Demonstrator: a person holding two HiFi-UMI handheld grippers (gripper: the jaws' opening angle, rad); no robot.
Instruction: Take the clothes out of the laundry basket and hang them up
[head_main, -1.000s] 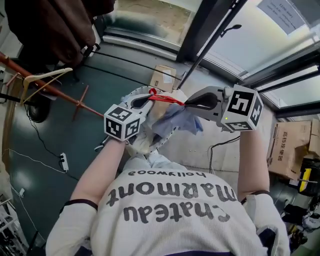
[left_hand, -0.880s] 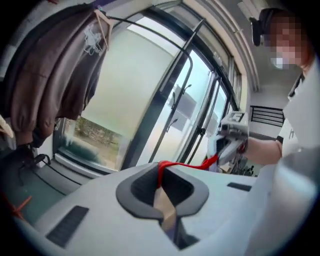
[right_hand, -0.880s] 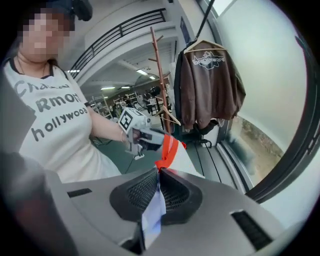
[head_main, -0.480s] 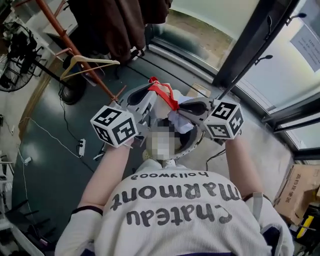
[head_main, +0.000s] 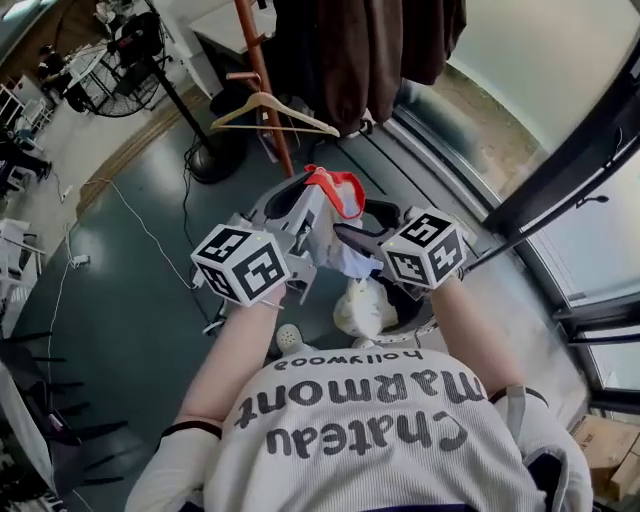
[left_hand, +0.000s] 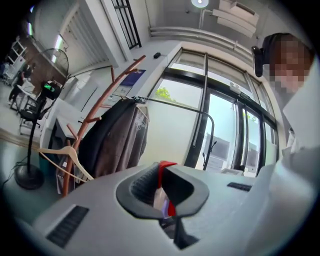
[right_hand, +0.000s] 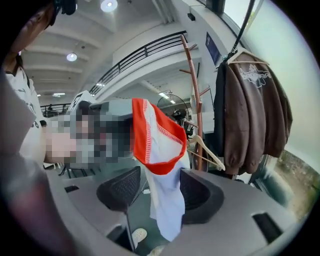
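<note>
Red-banded white fabric, a soft limp garment (right_hand: 159, 150), hangs from the left gripper (left_hand: 161, 175), whose jaws are clenched on its stitched band. The right gripper (right_hand: 159, 192) has just been opening; its ridged jaws stand released around the cloth, near a curved wooden hanger (head_main: 272, 108).

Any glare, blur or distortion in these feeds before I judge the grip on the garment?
Head view: sharp, evenly lit. Left gripper view: strong fisheye bending, windows bright, corners dark. Right gripper view: same bending, garment crisp, ceiling lamp flares slightly.
</note>
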